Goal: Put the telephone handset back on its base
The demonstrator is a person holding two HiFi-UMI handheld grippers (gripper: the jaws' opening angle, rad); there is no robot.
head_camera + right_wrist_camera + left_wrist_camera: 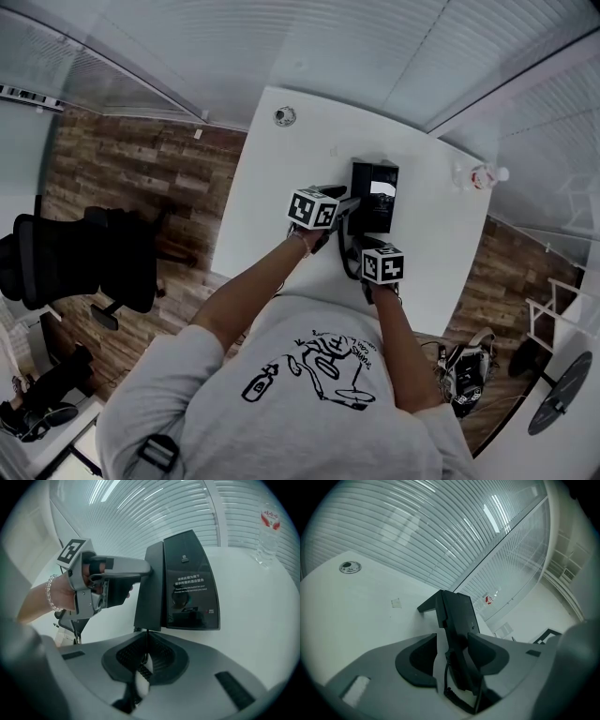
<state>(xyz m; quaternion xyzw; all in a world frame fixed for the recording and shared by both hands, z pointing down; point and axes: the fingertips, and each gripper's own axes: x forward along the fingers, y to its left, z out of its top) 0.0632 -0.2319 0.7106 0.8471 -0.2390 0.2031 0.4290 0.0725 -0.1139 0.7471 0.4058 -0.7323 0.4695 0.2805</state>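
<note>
A black telephone base (378,192) (190,585) lies in the middle of the white table (281,178). The black handset (457,616) (149,588) stands on edge along the base's left side. My left gripper (347,206) (452,644) (140,566) is shut on it. I cannot tell whether the handset touches the cradle. My right gripper (368,247) (145,657) sits just in front of the base, near me. Its jaws are closed on the coiled phone cord (142,670), which runs up to the phone.
A clear plastic bottle (480,176) (268,524) stands at the table's right edge. A round cable grommet (285,115) (349,567) sits at the far end. Glass walls with blinds close off the far side. An office chair (84,258) stands on the wood floor at left.
</note>
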